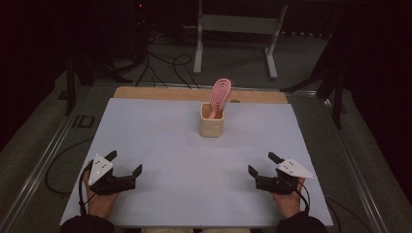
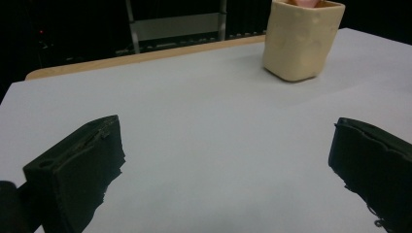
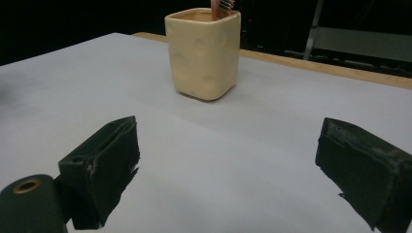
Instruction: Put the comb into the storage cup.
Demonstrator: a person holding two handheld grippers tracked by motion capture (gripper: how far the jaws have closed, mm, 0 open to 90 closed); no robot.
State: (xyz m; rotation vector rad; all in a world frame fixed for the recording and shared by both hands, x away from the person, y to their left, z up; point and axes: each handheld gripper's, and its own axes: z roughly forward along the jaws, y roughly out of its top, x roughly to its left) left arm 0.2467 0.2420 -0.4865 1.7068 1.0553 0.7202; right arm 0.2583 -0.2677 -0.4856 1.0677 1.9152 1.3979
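Okay, pink hairbrush [image 1: 219, 97] stands handle-down in the cream cup [image 1: 212, 125], head sticking up above the rim and leaning a bit to the right in the high view. Cup sits upright on the table [image 1: 160, 145], toward the far middle of the white sheet, just short of the bare wooden strip [image 1: 145, 93] along the far edge. In the left gripper view I get the cup [image 2: 301, 41] at upper right with a sliver of pink at its mouth; in the right gripper view it [image 3: 204, 53] sits top centre, brush stem [image 3: 221, 6] poking out at the right of the opening.

I have both grippers down at the near edge, well apart from the cup and from each other. Left gripper [image 1: 125, 162] at near left, jaws spread wide, nothing between them, just bare sheet. Right gripper [image 1: 262, 164] at near right, same: jaws wide apart, holding nothing. A hand grips each from below. Beyond the table, a grey metal stand [image 1: 235, 29] and loose cables [image 1: 165, 65] on the floor.
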